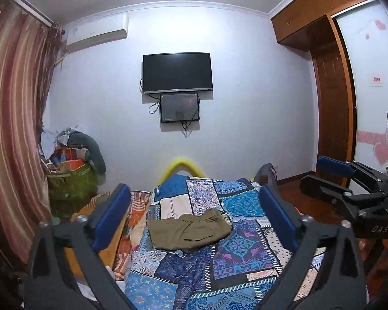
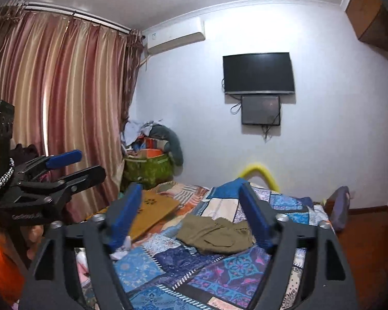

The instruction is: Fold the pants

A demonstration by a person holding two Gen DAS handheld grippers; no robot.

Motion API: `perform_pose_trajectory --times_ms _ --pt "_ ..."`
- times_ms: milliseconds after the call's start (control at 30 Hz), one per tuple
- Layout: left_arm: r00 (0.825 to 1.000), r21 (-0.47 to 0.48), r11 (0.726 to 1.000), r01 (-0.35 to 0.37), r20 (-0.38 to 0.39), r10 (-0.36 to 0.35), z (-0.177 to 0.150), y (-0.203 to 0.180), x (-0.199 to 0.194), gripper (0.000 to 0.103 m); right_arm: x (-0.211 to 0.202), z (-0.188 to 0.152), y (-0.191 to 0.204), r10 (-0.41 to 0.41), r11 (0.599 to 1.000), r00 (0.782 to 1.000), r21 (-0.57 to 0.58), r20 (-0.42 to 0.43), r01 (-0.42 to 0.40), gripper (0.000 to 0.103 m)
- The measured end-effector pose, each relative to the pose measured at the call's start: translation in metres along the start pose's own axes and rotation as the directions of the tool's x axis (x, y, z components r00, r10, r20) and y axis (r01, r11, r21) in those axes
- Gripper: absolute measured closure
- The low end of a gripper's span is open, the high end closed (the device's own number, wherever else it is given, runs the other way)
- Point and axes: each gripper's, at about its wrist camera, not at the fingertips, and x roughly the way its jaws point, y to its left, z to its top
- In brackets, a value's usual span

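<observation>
Olive pants (image 1: 190, 230) lie folded on the bed (image 1: 245, 201); both grippers (image 1: 194, 217) (image 2: 191, 219) hover spread, empty; folding looks finished.

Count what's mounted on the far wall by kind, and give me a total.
Black flat screens: 2, the large black television and the smaller dark screen below it
White air conditioners: 1
Total: 3

One pair of pants (image 1: 190, 230), two wall screens (image 1: 177, 72), two grippers (image 1: 194, 211), one curtain (image 2: 59, 98).
</observation>
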Motion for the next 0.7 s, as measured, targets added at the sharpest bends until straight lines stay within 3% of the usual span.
perform_pose_trajectory --times_ms 100,167,700 --pt "1.0 0.005 1.0 -0.002 -0.002 0.002 -0.002 -0.001 -0.003 0.0 -0.003 0.003 -0.002 -0.015 1.0 1.0 0.013 0.014 0.014 0.012" --pt "1.0 -0.001 1.0 -0.002 -0.005 0.002 -0.004 -0.002 -0.003 0.0 -0.007 0.003 0.0 -0.031 0.999 0.999 0.021 0.03 0.03 0.0" --pt "1.0 -0.032 0.999 0.003 -0.02 -0.004 -0.014 0.0 -0.002 0.0 -0.019 -0.007 0.006 -0.061 0.998 0.998 0.016 0.025 0.061 0.0"
